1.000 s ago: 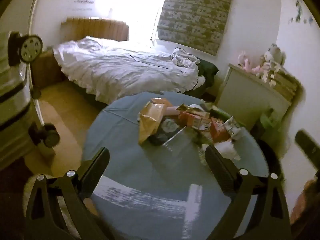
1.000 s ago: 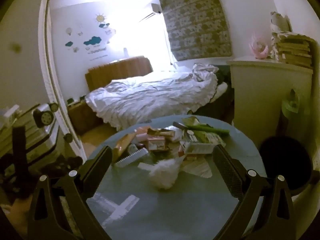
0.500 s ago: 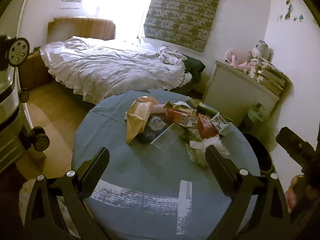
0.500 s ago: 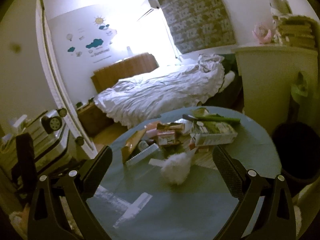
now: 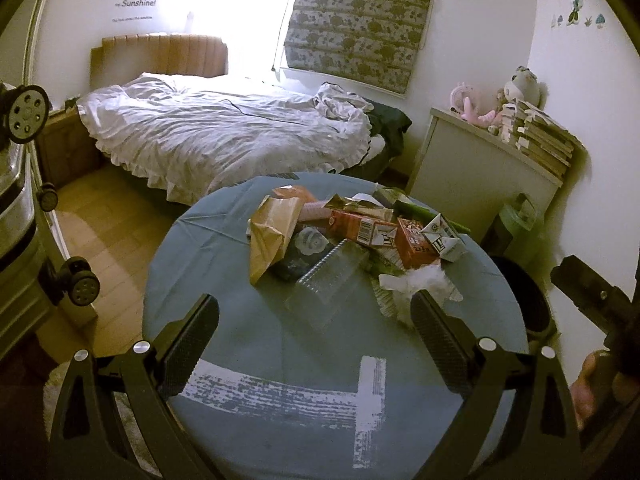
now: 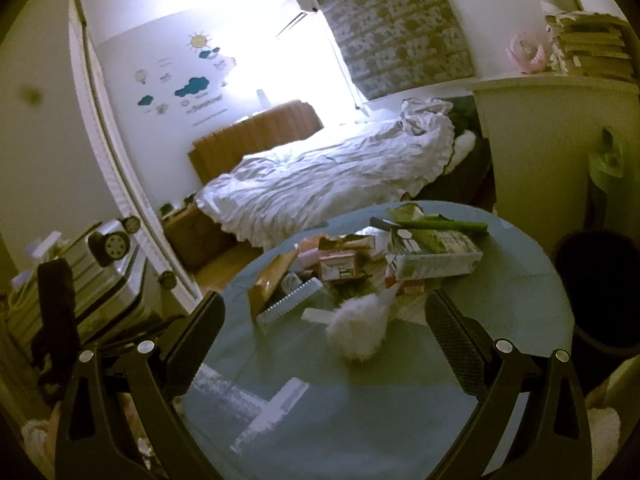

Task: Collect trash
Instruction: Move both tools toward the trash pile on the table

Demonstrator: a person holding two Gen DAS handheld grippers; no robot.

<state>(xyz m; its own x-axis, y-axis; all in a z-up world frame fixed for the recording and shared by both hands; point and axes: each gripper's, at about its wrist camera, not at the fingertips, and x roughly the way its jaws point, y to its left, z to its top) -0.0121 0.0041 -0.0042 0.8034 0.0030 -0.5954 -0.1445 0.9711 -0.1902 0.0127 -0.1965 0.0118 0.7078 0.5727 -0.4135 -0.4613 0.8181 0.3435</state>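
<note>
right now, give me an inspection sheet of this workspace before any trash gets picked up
surface: round table with a blue cover and worn white marks near the front.
job's things: trash pile in the middle: brown paper bag, clear plastic tray, red carton, white tissue wad; black bin beside the table on the right.
clutter: nothing seen apart from the trash.
grippers: left gripper and right gripper both open, empty, above the table's near side.
cables: nothing seen.
surroundings: unmade bed, cabinet with stacked books and soft toys, suitcase at left.
</note>
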